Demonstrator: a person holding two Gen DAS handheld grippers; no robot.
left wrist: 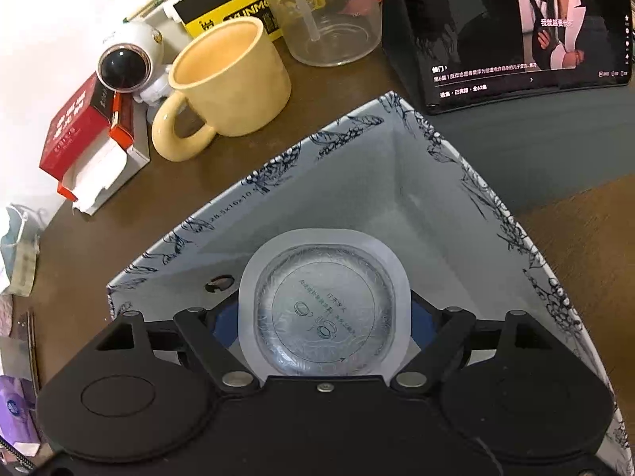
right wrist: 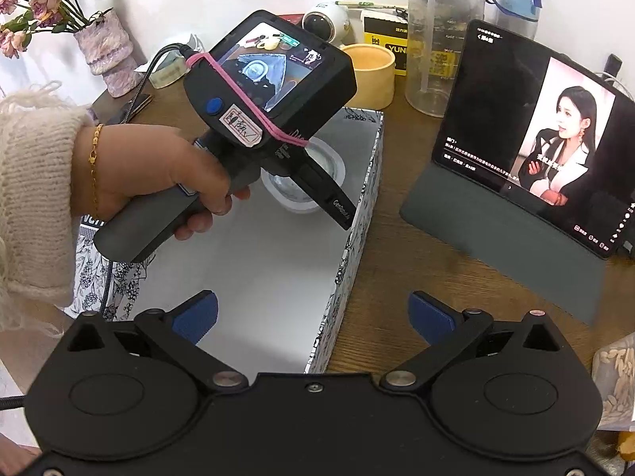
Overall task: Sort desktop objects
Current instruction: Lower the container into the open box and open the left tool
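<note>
We've got the left gripper (left wrist: 323, 317) pinching the sealed cup (left wrist: 323, 309) inside the patterned box (left wrist: 496, 206), right gripper (right wrist: 313, 313) spread and idle; next, release.

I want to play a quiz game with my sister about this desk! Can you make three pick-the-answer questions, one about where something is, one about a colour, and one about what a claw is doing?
1. Where is the sealed plastic cup?
A. inside the flowered box
B. on the tablet
C. in the vase

2. What colour is the mug?
A. red
B. pale yellow
C. green

3. What is the right claw doing?
A. gripping the mug
B. squeezing a pen
C. open, holding nothing

Answers:
1. A: the left claw holds the cup between its pads, within the box walls.
2. B: the mug beside the box is pale yellow, handle included.
3. C: its blue pads stand wide apart with nothing between them.
</note>
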